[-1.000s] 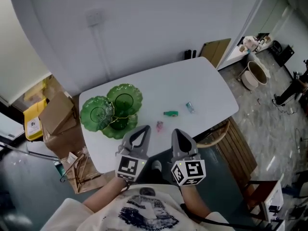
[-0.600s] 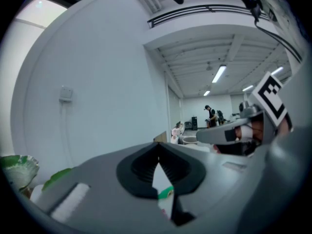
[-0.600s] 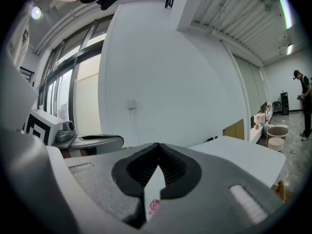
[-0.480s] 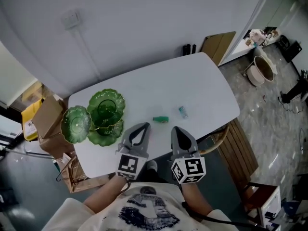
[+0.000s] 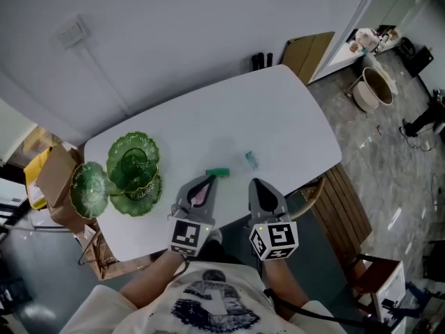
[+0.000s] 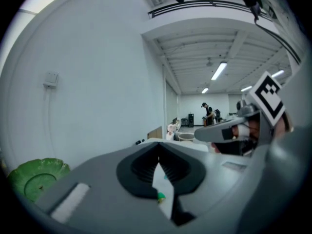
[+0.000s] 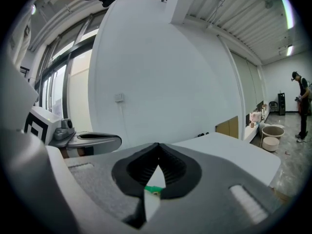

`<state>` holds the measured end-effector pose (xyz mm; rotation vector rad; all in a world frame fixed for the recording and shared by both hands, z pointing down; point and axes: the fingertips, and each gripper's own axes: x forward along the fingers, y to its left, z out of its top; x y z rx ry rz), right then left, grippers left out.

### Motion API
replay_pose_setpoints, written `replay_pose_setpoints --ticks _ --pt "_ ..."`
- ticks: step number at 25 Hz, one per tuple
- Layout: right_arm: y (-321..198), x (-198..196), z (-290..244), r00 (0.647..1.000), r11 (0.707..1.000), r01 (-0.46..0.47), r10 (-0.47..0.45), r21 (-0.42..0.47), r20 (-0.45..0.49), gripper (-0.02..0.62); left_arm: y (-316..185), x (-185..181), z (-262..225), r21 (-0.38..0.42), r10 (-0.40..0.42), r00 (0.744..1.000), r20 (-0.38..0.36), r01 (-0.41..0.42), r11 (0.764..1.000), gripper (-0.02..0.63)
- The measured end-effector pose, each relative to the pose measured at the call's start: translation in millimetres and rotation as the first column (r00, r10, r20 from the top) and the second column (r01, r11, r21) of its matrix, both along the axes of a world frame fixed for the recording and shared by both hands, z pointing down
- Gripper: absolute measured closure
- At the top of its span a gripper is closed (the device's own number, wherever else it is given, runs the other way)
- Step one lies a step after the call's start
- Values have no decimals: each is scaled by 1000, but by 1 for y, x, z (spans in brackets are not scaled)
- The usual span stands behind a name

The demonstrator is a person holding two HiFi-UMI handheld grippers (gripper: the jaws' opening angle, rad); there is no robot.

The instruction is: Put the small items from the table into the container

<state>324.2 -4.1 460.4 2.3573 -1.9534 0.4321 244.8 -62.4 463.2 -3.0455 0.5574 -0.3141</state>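
- Head view: I read this as the approach, with no pick begun. The table [image 5: 278,110] carries the green leaf-shaped container [image 5: 128,169] at its left end. The small items lie well apart from it, toward the near edge: a green item [image 5: 217,173], a clear bluish item [image 5: 252,160] to its right, and a pink item [image 5: 200,197] that I see through the loop of the left gripper [image 5: 210,179]. The right gripper [image 5: 256,184] hangs beside the left one. Neither carries anything.
- Left gripper view: the left gripper [image 6: 158,145] has its tips pressed together with nothing pinched. Through the slit below them I see bare table and a green speck, probably the green item [image 6: 159,195]. One lobe of the container [image 6: 36,177] shows at lower left.
- Right gripper view: the right gripper [image 7: 157,144] is closed and empty too, and the green item [image 7: 153,189] shows through its gap, lying ahead on the table. As I judge it, the next move calls for spreading one pair of jaws and lowering them around the nearest piece. I would pinch low, since these pieces look small and flat, then carry the piece left to the container.
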Motion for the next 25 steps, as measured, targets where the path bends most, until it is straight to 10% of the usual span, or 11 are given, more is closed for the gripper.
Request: replay_pose_setpoints --ticks 12,25 --pt "-13 47 44 999 997 -45 47 -63 26 594 -24 43 47 -45 10 999 46 -8 999 617" --pt "-38 79 101 995 988 -53 64 -145 71 437 -46 78 92 -105 19 995 93 -9 994 616"
